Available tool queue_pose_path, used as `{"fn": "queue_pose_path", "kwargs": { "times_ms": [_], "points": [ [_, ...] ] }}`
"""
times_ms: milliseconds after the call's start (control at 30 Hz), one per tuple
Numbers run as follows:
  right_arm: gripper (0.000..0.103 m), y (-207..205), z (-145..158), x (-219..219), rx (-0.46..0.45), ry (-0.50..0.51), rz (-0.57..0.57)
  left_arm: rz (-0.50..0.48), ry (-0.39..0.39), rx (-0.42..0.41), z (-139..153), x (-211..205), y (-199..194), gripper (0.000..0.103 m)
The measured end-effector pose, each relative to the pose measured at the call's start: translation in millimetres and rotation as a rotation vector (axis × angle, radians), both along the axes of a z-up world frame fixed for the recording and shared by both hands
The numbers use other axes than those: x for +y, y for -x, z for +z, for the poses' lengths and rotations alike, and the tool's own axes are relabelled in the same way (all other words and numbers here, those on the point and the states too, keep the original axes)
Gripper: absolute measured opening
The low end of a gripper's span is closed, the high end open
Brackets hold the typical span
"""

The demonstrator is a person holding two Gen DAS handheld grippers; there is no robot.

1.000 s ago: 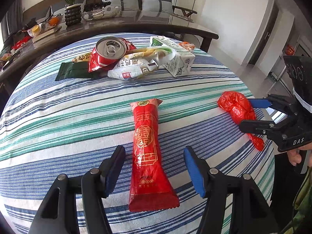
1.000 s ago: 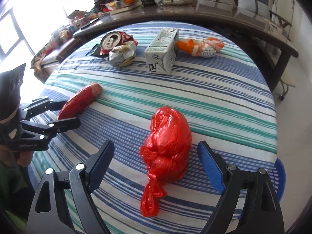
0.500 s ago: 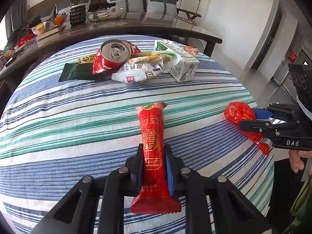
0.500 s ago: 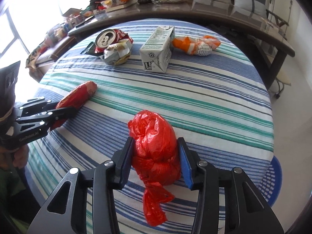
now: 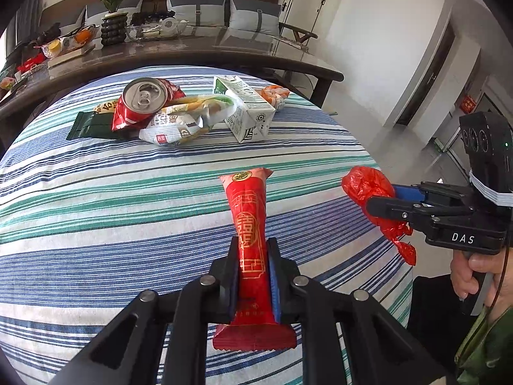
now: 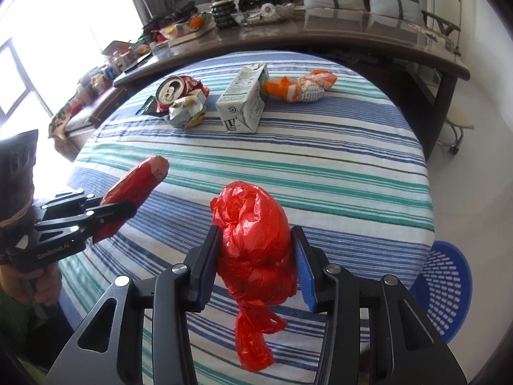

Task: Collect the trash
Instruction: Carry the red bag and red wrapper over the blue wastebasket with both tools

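My left gripper [image 5: 251, 268] clamps the red snack wrapper [image 5: 248, 224]; my right gripper [image 6: 255, 258] squeezes the knotted red plastic bag [image 6: 253, 240]. Slippery film could slide free before the blue basket [image 6: 445, 288] at four o'clock.

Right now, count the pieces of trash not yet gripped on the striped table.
5 seen: red can, dark green wrapper, crumpled white packet, milk carton, orange-and-white wrapper, all at the far side. More may hide under that pile.
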State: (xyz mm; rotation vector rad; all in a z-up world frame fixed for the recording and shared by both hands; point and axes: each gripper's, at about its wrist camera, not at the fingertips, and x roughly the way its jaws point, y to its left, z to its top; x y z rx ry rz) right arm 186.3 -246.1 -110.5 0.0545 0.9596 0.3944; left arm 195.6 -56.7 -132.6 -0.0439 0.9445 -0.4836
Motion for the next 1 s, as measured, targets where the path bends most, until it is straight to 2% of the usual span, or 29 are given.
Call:
{"fn": "queue_pose_path", "kwargs": {
  "times_ms": [233, 433, 633, 867, 1000],
  "points": [
    [0.045, 9.5, 10.7, -35.6, -0.036, -0.051, -0.063, -0.051, 0.018, -0.007, 11.4, -55.9, 8.3, 0.015],
    [0.045, 20.7, 20.0, -87.8, -0.065, -0.084, -0.184, -0.126, 0.031, -0.01, 20.4, -111.1, 11.1, 0.015],
    [0.045, 32.3, 16.0, -152.2, -0.059, -0.096, -0.334, -0.196, 0.05, -0.006, 25.0, -166.0, 10.1, 0.015],
    [0.045, 38.9, 11.9, -210.0, -0.05, -0.014, -0.462, -0.274, 0.041, 0.012, 23.4, -232.7, 6.0, 0.015],
    [0.045, 30.8, 5.5, -246.1, -0.013, 0.042, -0.499, -0.315, 0.038, 0.032, 18.3, -273.9, 3.2, 0.015]
  ]
}}
